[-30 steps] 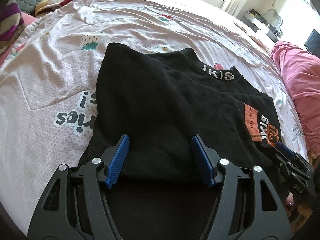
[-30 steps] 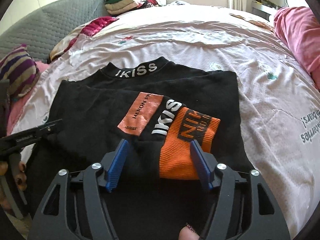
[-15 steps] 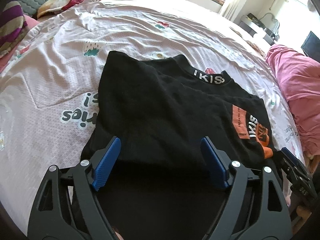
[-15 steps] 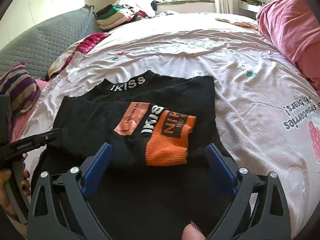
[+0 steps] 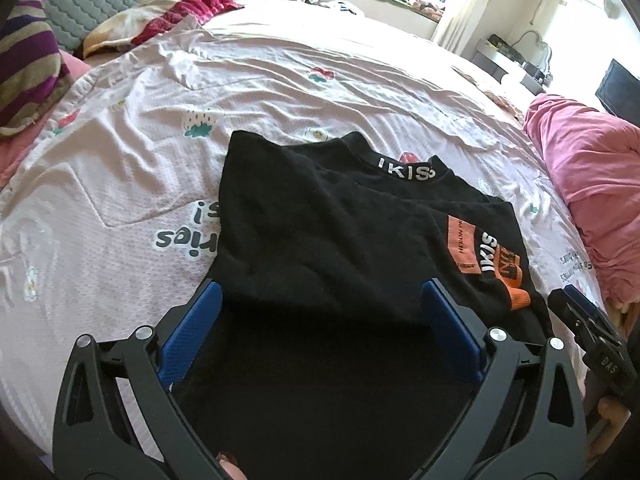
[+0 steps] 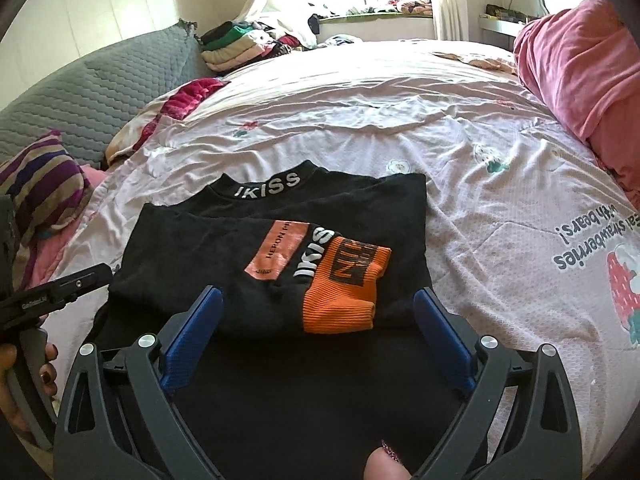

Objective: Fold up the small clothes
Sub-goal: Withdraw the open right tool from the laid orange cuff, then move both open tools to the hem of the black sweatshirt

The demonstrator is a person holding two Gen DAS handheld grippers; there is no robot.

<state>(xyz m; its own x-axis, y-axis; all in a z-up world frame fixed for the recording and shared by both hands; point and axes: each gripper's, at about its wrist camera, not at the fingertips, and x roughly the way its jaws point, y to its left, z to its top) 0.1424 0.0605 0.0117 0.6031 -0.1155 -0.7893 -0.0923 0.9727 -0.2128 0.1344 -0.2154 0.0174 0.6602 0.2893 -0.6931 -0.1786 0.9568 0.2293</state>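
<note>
My left gripper (image 5: 318, 322) has just spread its fingers wide, nothing pinched. The folded black top (image 6: 280, 240) lies on the bed (image 6: 460, 168). My right gripper (image 6: 318, 326) has likewise opened, empty.

A folded sweater (image 6: 224, 248) lies on the bed sheet (image 6: 460, 184), collar (image 6: 267, 187) at its far edge and a sleeve cuff (image 6: 344, 296) folded on top near the front. A heaped blanket (image 6: 580, 76) sits right, a pillow (image 6: 40, 184) left, stacked clothes (image 6: 236, 46) behind.
</note>
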